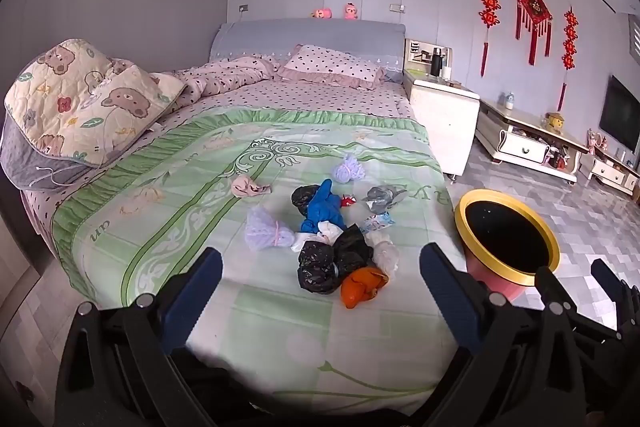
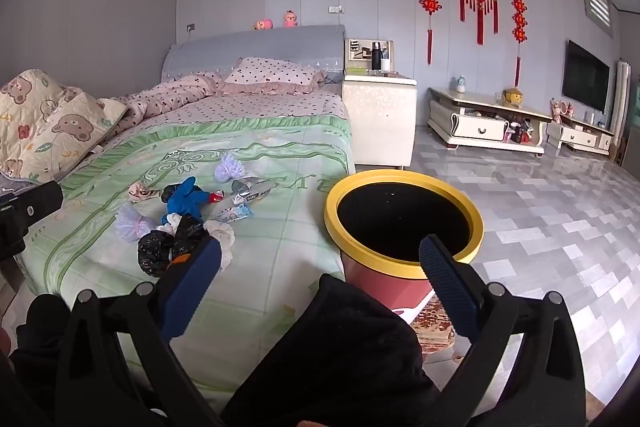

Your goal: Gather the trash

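Note:
A pile of trash lies on the green bedspread (image 1: 240, 327): black plastic bags (image 1: 320, 265), an orange peel (image 1: 362, 287), a blue glove (image 1: 322, 209), lilac mesh puffs (image 1: 264, 235), wrappers (image 1: 382, 199). The pile also shows in the right wrist view (image 2: 176, 243). A pink bin with a yellow rim (image 1: 508, 277) (image 2: 400, 263) stands on the floor beside the bed, lined in black. My left gripper (image 1: 320, 291) is open and empty, just short of the pile. My right gripper (image 2: 320, 279) is open and empty, between the pile and the bin.
The bed has a folded bear quilt (image 1: 80, 103) at the left and dotted pillows (image 1: 332, 65) at the head. A white nightstand (image 2: 380, 115) and low TV cabinets (image 2: 488, 123) stand to the right on the grey tiled floor (image 2: 560, 247).

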`<state>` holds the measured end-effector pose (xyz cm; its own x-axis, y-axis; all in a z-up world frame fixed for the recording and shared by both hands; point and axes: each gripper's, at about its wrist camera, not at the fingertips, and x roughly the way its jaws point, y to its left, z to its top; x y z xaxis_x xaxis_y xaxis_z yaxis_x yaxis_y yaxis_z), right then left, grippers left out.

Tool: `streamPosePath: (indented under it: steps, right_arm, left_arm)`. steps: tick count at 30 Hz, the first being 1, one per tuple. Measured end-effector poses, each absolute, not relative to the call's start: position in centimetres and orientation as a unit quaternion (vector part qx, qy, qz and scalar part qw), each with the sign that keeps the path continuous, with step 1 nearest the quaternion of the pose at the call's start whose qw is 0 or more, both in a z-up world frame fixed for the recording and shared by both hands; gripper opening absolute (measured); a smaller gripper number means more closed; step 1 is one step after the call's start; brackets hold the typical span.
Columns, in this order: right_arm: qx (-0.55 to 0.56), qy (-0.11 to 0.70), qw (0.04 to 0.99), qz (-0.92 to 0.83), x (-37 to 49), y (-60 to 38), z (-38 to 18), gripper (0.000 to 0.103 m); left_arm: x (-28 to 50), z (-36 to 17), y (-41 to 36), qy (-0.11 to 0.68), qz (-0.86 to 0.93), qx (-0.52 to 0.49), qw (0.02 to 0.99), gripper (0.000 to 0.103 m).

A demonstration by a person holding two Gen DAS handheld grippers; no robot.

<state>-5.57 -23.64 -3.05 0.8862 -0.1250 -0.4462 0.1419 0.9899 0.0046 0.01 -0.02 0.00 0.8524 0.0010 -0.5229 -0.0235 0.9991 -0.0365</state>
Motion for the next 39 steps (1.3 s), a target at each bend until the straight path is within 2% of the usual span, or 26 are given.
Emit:
streamPosePath:
  steps: [39]
  right_arm:
    - [0.020, 0.232, 0.970, -0.070, -5.18, -23.51, -3.50, 0.095]
  left_arm:
    - [0.47, -0.02, 0.43, 0.274, 0.008, -0.022, 0.962, 0.095]
